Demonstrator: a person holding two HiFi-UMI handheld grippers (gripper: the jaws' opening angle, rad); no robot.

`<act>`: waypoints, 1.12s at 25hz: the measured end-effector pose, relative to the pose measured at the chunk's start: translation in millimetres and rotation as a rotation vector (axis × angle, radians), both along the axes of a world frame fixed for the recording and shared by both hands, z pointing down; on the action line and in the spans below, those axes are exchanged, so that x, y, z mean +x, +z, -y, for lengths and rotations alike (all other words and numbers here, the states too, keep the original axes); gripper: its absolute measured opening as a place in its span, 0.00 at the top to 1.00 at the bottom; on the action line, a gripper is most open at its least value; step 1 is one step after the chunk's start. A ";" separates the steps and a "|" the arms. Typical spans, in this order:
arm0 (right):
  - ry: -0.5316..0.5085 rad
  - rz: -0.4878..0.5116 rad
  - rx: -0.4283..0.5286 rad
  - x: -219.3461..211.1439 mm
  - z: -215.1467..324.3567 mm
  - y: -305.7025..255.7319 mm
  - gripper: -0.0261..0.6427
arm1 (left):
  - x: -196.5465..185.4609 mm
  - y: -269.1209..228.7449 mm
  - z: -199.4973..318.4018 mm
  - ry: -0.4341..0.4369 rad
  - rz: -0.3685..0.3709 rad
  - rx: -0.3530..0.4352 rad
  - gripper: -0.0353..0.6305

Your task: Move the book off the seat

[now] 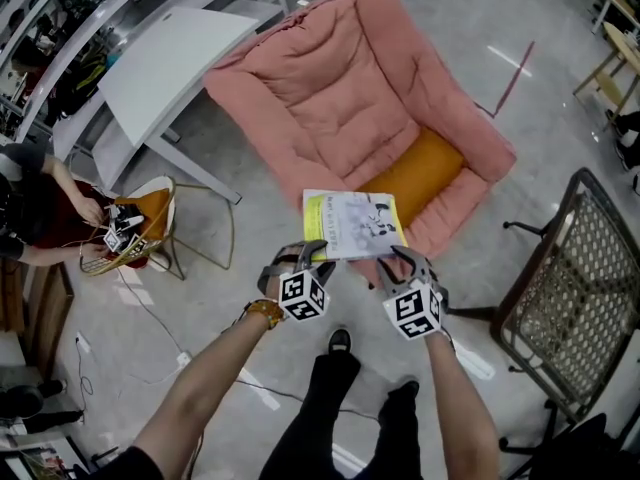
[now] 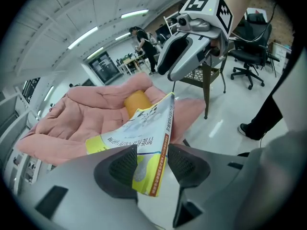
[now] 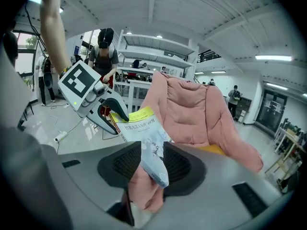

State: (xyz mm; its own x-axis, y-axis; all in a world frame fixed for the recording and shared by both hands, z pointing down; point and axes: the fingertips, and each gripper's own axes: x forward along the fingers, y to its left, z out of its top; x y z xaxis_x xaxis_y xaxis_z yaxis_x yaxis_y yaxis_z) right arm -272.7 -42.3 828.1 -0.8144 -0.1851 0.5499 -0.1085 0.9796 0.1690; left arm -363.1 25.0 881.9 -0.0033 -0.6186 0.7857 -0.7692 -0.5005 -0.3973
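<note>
one thin, glossy paperback book (image 1: 353, 224) sits loosely between the spread left gripper (image 2: 152, 163), while the right gripper (image 3: 152, 163) clamps it.

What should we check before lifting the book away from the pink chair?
1. Right gripper clamped on the book: ok.
2. Left gripper gripping too: cannot tell. The book's corner sits between its jaws, but firm pressing is unclear.
3. Nothing extra caught: not ok. The pink seat cover looks pinched under the book in the right gripper.
4. Room to pull back: probably ok. The mesh chair stands to the right, apart from the arms.
</note>
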 end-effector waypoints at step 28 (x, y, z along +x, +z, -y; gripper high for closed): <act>-0.227 -0.325 0.235 -29.5 24.5 61.9 0.67 | -14.9 -28.3 9.2 0.135 -0.341 -0.072 0.82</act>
State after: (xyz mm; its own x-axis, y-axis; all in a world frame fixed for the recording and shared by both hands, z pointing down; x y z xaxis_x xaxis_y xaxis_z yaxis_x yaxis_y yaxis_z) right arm -302.2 -66.8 890.0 -0.6413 -0.1722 0.7477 0.1996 0.9035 0.3793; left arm -377.9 15.8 853.6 0.3439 -0.5389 0.7690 -0.7765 -0.6237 -0.0898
